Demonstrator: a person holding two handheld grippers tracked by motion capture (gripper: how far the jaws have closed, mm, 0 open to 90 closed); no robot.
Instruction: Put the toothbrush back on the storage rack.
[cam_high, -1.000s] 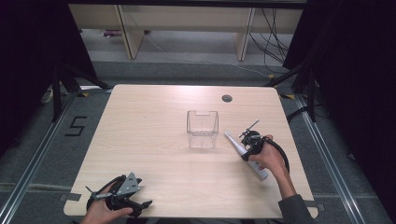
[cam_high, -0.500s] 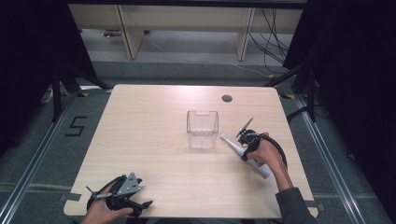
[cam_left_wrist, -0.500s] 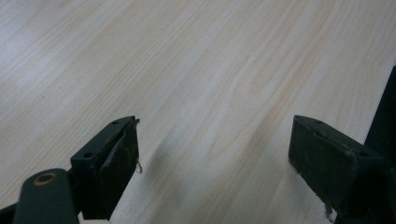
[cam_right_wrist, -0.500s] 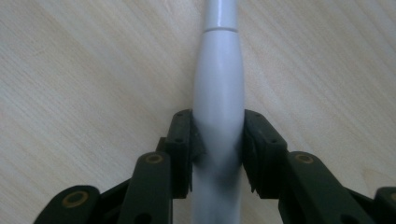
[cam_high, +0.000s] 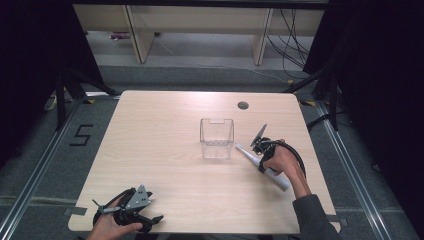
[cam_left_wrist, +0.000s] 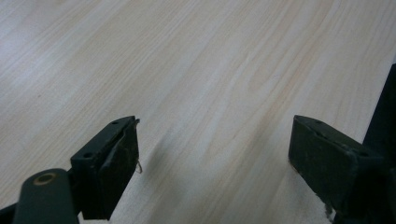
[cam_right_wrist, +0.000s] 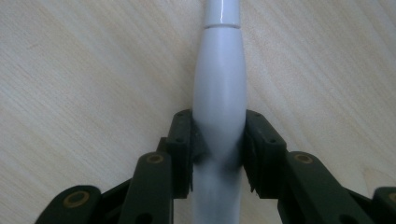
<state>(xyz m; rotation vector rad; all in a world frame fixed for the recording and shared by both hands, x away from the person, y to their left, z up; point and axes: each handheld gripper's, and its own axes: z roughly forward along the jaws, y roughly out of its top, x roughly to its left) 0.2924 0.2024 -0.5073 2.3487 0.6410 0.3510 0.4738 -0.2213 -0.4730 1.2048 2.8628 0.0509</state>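
A white, rounded handle-like stick (cam_high: 276, 180) lies on the table to the right of a clear plastic box (cam_high: 217, 138). My right gripper (cam_high: 260, 150) is shut on it. In the right gripper view the pads (cam_right_wrist: 183, 140) press on both sides of the white stick (cam_right_wrist: 219, 70), whose narrower end points away. These jaws have just been closing, with the stick between them. My left gripper (cam_high: 151, 210) rests at the table's front left, held by a hand. Its jaws stand wide open (cam_left_wrist: 212, 154) over bare wood with nothing between them.
The light wooden table (cam_high: 160, 130) has a round cable hole (cam_high: 243, 105) at its far right. The clear box stands upright near the middle. Dark floor, shelving legs and cables lie beyond the far edge.
My right gripper has edged slightly left toward the clear box and its jaws have drawn in on the white stick. The left gripper has not moved.
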